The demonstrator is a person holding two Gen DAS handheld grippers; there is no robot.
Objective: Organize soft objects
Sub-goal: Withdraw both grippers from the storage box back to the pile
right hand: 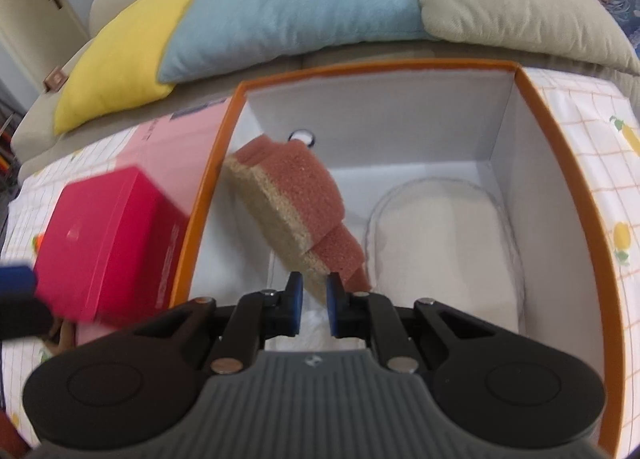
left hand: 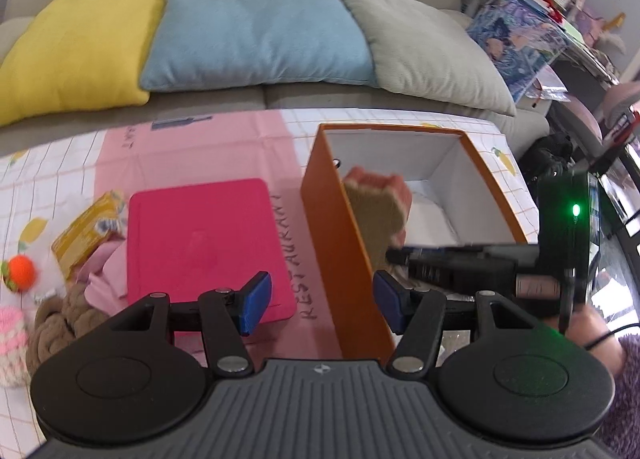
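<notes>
On the checked cloth [left hand: 60,163], the right tool [right hand: 313,291] pinches a porous lobed sponge [right hand: 296,195] inside the orange cardboard box [right hand: 208,187]; left tool [left hand: 320,299] wide.

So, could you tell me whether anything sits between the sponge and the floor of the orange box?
Nothing visible does. The right gripper holds the sponge inside the orange box, over bare floor; the white slipper lies beside it, on the right.

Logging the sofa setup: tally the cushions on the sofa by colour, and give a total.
Yellow cushion: 1
Blue cushion: 1
Grey-green cushion: 1
Total: 3
</notes>
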